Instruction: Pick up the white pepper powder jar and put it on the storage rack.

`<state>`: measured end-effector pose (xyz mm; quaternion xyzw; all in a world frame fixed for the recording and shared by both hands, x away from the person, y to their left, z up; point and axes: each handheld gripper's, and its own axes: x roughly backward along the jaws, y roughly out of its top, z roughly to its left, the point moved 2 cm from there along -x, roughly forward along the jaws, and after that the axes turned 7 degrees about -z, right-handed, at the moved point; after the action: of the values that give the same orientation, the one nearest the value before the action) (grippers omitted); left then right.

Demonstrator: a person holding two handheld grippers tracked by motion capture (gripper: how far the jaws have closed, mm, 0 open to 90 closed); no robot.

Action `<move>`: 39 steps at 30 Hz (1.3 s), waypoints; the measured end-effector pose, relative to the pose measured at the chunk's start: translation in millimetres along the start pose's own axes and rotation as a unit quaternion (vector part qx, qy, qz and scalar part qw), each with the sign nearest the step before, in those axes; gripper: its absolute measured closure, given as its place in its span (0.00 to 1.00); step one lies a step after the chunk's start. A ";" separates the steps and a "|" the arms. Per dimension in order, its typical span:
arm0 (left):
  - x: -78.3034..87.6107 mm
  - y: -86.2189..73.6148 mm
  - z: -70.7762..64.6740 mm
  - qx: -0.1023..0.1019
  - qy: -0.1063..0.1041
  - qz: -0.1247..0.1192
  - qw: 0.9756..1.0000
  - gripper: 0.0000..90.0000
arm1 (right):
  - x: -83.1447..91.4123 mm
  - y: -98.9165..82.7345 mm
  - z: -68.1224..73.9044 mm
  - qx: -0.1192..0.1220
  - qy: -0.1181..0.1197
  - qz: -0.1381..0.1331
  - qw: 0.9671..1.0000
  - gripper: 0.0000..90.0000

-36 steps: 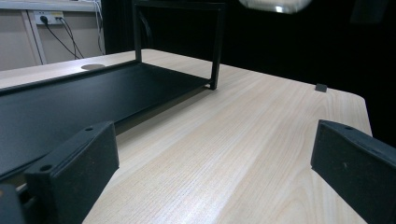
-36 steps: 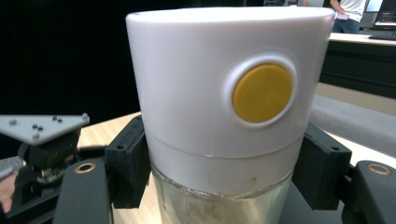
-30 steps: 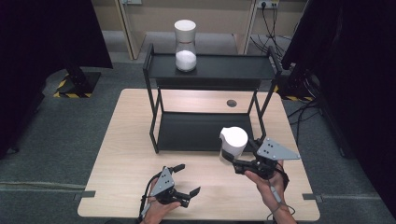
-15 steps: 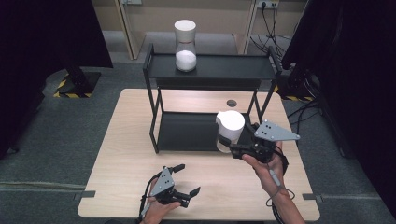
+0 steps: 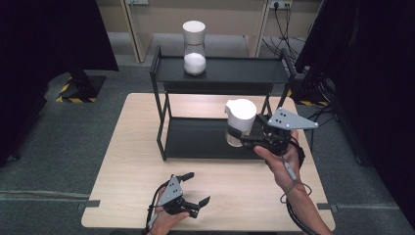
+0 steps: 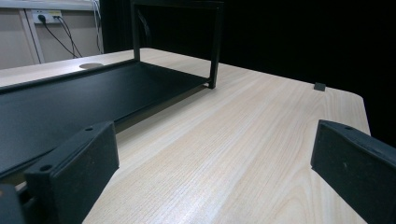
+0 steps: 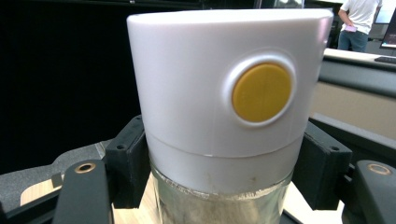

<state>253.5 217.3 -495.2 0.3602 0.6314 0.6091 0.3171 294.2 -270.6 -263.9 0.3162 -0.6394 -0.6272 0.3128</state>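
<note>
Our right gripper (image 5: pixel 238 138) clamps a white-lidded glass jar (image 5: pixel 239 122), held above the black rack's lower shelf (image 5: pixel 195 139), right side. Our left gripper (image 5: pixel 195 188), jaws apart, rests near the table's (image 5: pixel 127 161) near edge.

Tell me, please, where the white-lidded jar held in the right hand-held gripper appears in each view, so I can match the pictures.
High view: the white-lidded jar sits right of centre, before the black shelf rack, clamped in the right hand-held gripper.
Left gripper view: not in it.
Right gripper view: the jar stands centre, between the jaws.
Shared landmark: the light wooden table, bottom left in the right gripper view.
</note>
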 end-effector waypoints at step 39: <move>0.5 -0.4 1.7 0.001 -0.002 0.000 1.000 0.00 | -68.6 97.1 -35.8 -0.004 -0.063 0.005 0.998 0.34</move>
<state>254.7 218.6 -495.7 0.3618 0.6315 0.6077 0.3179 363.0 -236.3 -166.4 0.2719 -0.6569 -0.6468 0.2761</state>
